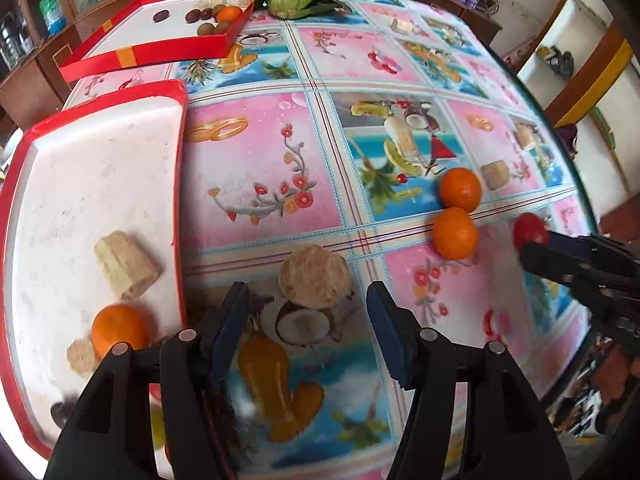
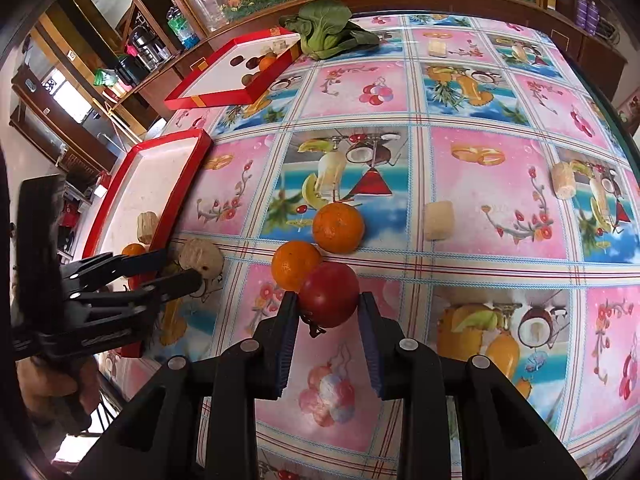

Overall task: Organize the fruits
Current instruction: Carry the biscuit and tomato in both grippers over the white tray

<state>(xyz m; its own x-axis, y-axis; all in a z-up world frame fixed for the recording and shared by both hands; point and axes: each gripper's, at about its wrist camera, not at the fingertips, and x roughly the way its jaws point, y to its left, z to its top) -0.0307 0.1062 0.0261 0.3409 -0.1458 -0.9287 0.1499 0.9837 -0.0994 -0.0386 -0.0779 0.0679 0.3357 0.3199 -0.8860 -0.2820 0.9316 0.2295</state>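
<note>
Right gripper (image 2: pixel 328 300): its two fingers squeeze a red fruit (image 2: pixel 329 294), one finger on each side. The fruit is up off the table.
Left gripper (image 1: pixel 306 300): its fingers are apart and hold nothing. A round tan chunk (image 1: pixel 314 276) lies on the table just past the tips.
Near tray (image 1: pixel 24 184): a red tray with a white floor, at the left edge of the table. In it are an orange (image 1: pixel 118 330), a tan block (image 1: pixel 128 264) and a small tan bit (image 1: pixel 82 356).
Two oranges (image 2: pixel 297 270): they sit side by side on the table, touching, just past the red fruit. The other one (image 2: pixel 338 227) is a bit farther.
Tan pieces: one (image 2: pixel 439 220) lies to the right of the oranges, one (image 2: pixel 562 180) farther right.
Table (image 2: pixel 480 200): it has a bright pink and blue cloth with fruit and flower pictures.
Far tray (image 2: pixel 208 98): a second red tray on the far left, with dark round fruits (image 2: pixel 236 61) and an orange one (image 2: pixel 267 62) in it.
Green leafy vegetable (image 2: pixel 328 30): it lies at the far edge of the table, right next to the far tray.
</note>
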